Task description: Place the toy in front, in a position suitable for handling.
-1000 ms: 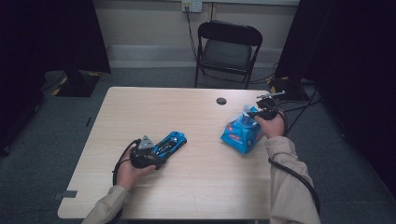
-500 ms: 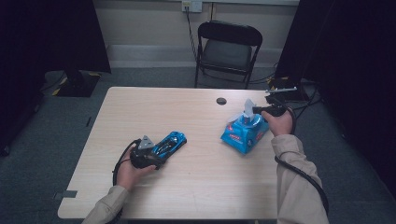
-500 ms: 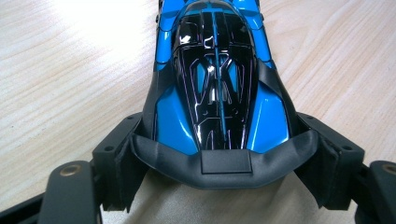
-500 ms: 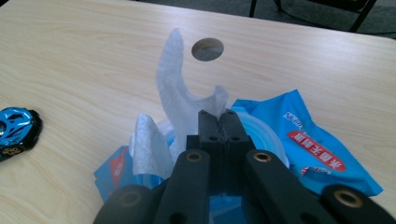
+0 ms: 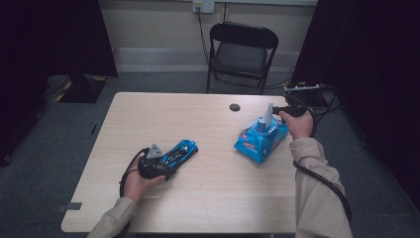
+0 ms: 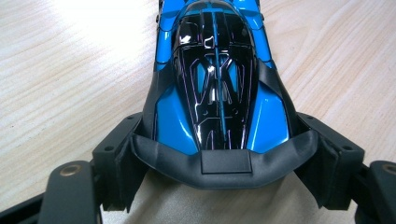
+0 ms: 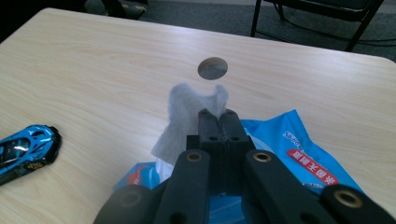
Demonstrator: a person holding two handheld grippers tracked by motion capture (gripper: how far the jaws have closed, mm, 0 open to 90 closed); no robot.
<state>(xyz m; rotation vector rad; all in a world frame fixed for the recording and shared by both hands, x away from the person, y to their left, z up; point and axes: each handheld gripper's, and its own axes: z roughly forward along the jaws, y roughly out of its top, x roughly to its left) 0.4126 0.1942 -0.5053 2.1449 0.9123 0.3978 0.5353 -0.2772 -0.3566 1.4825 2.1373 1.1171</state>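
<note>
The blue toy car (image 5: pixel 180 151) is held at its rear end by the left gripper (image 5: pixel 159 162), low on the near left part of the table (image 5: pixel 208 198); in the left gripper view its jaws are seen pressed against both flanks of the car's tail, and the car lies flat on the wood, nose pointed away. The left hand (image 5: pixel 136 181) is rested on the tabletop, with the forearm brought in from the bottom edge. A white tissue (image 7: pixel 191 116) is pinched between the tightly closed jaws of the right gripper (image 7: pixel 217 122) and drawn upward out of the blue tissue pack (image 5: pixel 260 141), which lies at the table's right side. The right hand (image 5: pixel 298 124) is raised above the pack, with the sleeved forearm angled up from below.
</note>
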